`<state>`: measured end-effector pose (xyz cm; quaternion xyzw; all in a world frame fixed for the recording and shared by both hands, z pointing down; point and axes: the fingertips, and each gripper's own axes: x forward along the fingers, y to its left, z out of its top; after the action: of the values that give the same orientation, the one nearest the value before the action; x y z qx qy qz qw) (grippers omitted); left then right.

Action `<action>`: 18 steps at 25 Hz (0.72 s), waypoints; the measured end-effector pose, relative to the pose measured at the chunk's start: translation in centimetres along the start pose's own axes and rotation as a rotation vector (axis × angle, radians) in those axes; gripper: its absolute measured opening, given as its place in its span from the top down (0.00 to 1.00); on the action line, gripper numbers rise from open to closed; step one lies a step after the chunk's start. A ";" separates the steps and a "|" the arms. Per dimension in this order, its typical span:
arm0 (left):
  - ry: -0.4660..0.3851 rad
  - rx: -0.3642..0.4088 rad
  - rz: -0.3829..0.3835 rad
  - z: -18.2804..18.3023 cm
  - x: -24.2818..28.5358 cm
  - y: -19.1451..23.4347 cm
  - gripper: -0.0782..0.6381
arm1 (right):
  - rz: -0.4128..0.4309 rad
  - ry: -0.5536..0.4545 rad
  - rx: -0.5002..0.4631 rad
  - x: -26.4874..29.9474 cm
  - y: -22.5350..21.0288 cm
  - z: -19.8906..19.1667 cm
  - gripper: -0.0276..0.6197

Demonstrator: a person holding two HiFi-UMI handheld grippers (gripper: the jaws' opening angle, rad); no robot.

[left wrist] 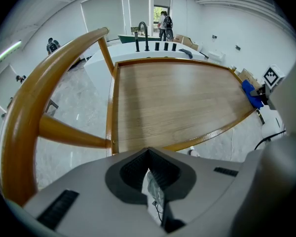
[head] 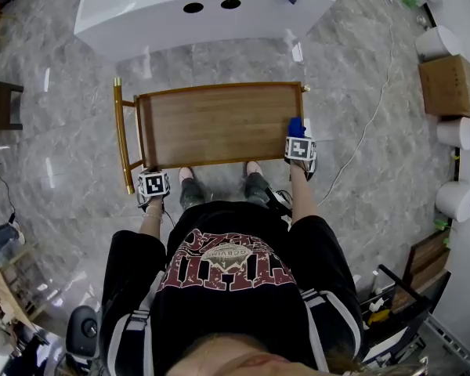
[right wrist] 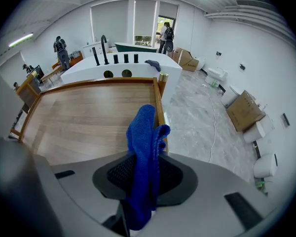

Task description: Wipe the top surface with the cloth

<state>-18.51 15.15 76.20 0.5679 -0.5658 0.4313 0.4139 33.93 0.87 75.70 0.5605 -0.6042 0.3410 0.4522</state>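
The right gripper [right wrist: 147,168] was clamped on the cloth [right wrist: 145,132], which stood bunched above the jaws at the near right corner of the top [head: 219,124], by the raised rim [right wrist: 158,100]. A stroke from there would likely have dragged only a fold across the wood, or snagged the cloth on the rim. With the left gripper [left wrist: 149,174] closed on nothing beside the handle [left wrist: 39,98], nothing steadied the top against a push. Both forearms reached down and forward, one to each near corner.

Smooth, matt wooden table top [head: 211,124] with glossy golden-brown rail [head: 122,135]; fuzzy blue cloth [right wrist: 145,152]; polished grey marble-look floor [head: 63,155].
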 end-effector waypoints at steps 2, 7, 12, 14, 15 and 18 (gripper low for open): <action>-0.001 -0.013 0.013 -0.2 0.3 0.2 0.82 | -0.002 -0.006 0.010 0.0 0.2 0.2 0.79; 0.027 0.032 0.045 0.5 -0.1 -0.2 0.82 | 0.042 -0.030 -0.023 -0.5 2.3 1.3 0.79; -0.063 0.005 -0.015 3.6 -0.8 -2.4 0.82 | 0.110 -0.085 -0.029 -1.1 5.2 3.1 0.79; -0.098 0.009 -0.047 5.1 -1.1 -3.7 0.82 | 0.145 -0.104 -0.020 -1.3 6.4 3.7 0.79; -0.117 0.002 -0.064 5.8 -1.3 -4.3 0.82 | 0.163 -0.112 -0.024 -1.6 7.1 4.1 0.79; -0.176 -0.043 -0.121 8.2 -2.3 -6.0 0.82 | 0.210 -0.132 -0.058 -2.4 9.2 5.2 0.79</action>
<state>-12.32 8.09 71.77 0.6275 -0.5738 0.3418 0.4002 23.92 -1.73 72.43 0.5023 -0.6975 0.3313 0.3891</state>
